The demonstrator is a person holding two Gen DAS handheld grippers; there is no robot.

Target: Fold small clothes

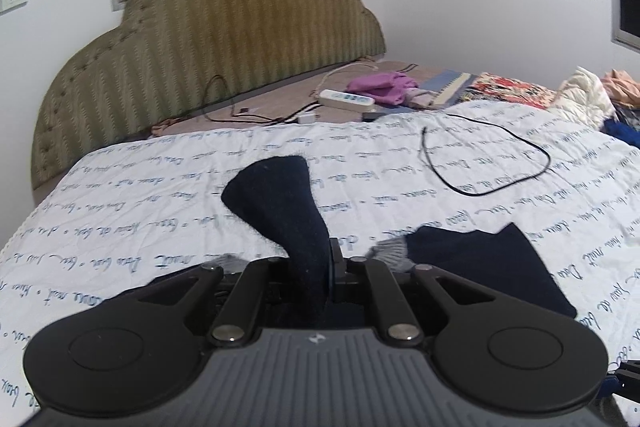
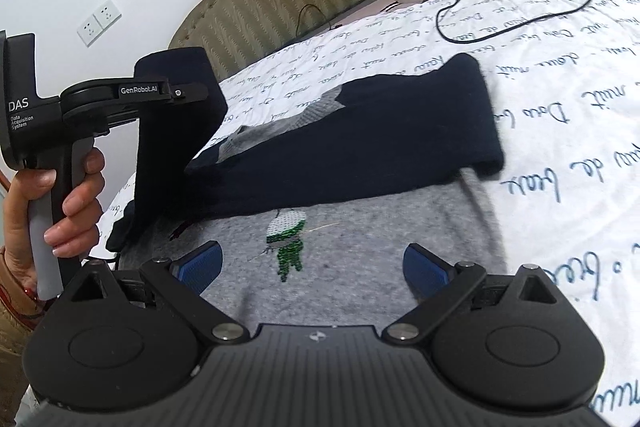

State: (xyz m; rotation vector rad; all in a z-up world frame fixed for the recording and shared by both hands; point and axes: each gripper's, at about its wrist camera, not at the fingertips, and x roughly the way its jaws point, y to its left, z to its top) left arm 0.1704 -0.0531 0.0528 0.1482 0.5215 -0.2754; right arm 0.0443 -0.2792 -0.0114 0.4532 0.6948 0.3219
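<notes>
A small grey sweater [image 2: 344, 259] with navy sleeves and a green embroidered figure lies on the white printed bedspread [image 2: 560, 131]. One navy sleeve [image 2: 400, 131] is folded across its chest. My left gripper [image 1: 326, 267] is shut on the other navy sleeve [image 1: 280, 203] and holds it up off the bed; it shows from the side in the right wrist view [image 2: 176, 95], with the sleeve [image 2: 168, 147] hanging from it. My right gripper [image 2: 312, 267] is open and empty, low over the sweater's grey body, blue pads [image 2: 200, 263] wide apart.
A padded olive headboard [image 1: 208, 39] stands at the far end. A black cable loop [image 1: 488, 163], a white power strip [image 1: 346, 99] and purple cloth [image 1: 380, 85] lie beyond the sweater. Piled clothes [image 1: 592, 95] sit at the far right.
</notes>
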